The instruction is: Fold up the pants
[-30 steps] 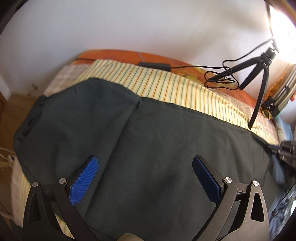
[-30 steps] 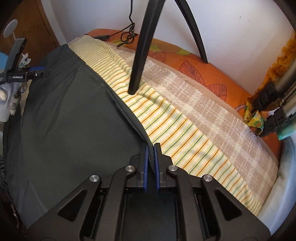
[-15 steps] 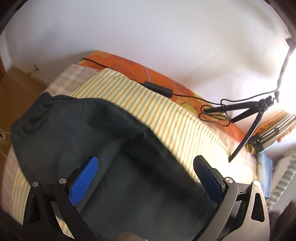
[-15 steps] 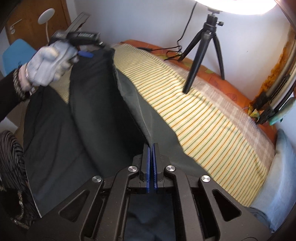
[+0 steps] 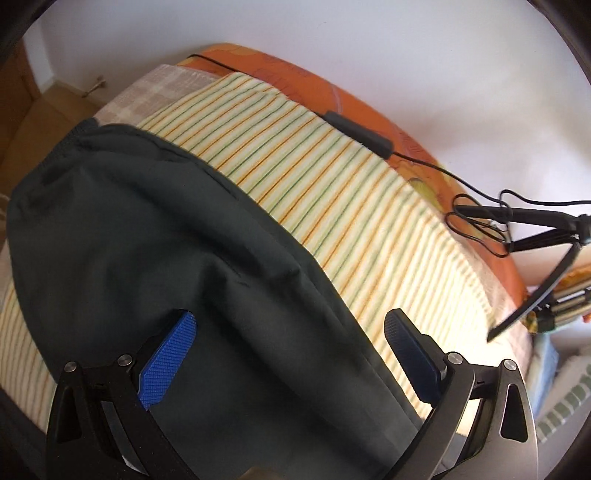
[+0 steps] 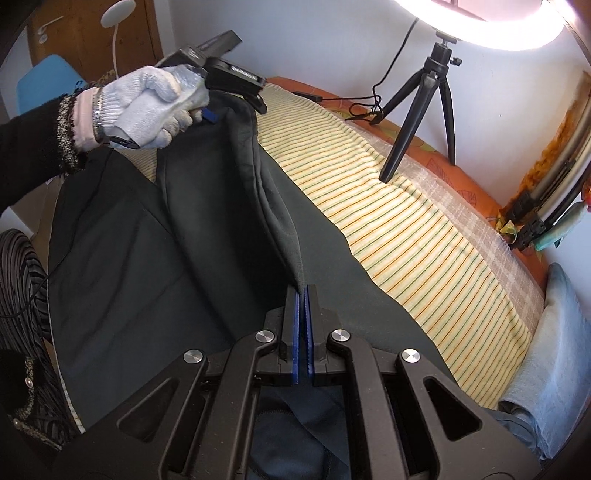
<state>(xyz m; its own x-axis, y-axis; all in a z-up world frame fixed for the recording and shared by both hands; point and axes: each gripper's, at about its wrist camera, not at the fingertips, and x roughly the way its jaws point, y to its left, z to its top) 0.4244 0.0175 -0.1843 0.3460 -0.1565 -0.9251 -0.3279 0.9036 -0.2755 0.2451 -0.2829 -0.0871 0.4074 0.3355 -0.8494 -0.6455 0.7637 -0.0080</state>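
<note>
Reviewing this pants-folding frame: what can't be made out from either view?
- Left hand-held gripper, right wrist view: the gloved hand and lifted pants hide its tips.
- Pants waistband, left wrist view: blurred at the fisheye edge.
- Ring light: overexposed, cut off.

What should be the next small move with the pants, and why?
Probably carry the lifted edge further across. The right gripper is shut on the dark pants, whose raised fold runs up to the left gripper and has not yet been laid over the flat part.
</note>
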